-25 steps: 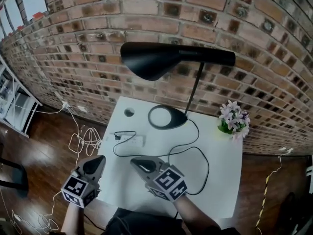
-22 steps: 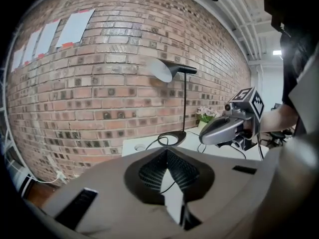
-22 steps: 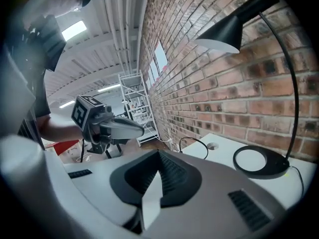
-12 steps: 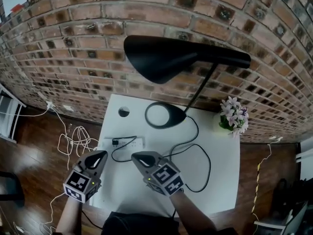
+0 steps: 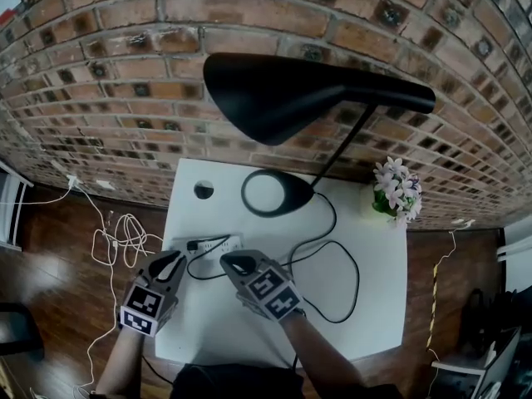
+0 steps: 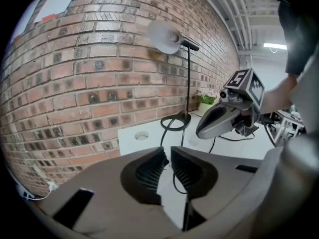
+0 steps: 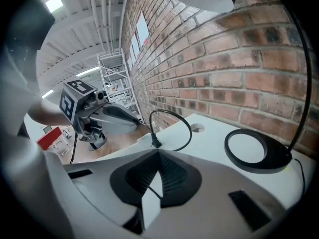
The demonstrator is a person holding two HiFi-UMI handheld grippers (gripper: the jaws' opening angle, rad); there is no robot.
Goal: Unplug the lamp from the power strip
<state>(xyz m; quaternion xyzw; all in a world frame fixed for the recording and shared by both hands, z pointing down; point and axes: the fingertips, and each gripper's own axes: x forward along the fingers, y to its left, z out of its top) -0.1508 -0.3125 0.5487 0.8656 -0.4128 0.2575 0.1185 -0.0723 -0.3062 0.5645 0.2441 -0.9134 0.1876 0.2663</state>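
Black plug point(image 5: 193, 245) sits in the left end of the white rectangular power strip point(image 5: 218, 243). The strip lies flat on a matte white table point(image 5: 374, 314), near its left edge. Thin black cord point(image 5: 337, 260) runs from the plug off to the right of the strip in wide loose loops and reaches the lamp base point(image 5: 270, 194) beyond the strip: a flat black oval ring with a white centre. Slim black stem point(image 5: 341, 152) slants up to a smooth black cone-shaped shade point(image 5: 274, 98) high over the strip.

Left gripper point(image 5: 174, 262) is just short of the strip's plug end, grey moulded shell, ribbed pads. Its jaws have just been opening; narrow gap, nothing gripped. Right gripper point(image 5: 228, 262) is just this side of the strip's right end, tips together, holding nothing.

Round hole point(image 5: 204, 190) in the tabletop beyond the strip. Small bunch of pale purple flowers point(image 5: 397, 191) far right of the strip. Rough red brick wall point(image 5: 100, 81) behind. White cables point(image 5: 125, 239) tangled on the dark wood floor point(image 5: 50, 256) left of the strip.
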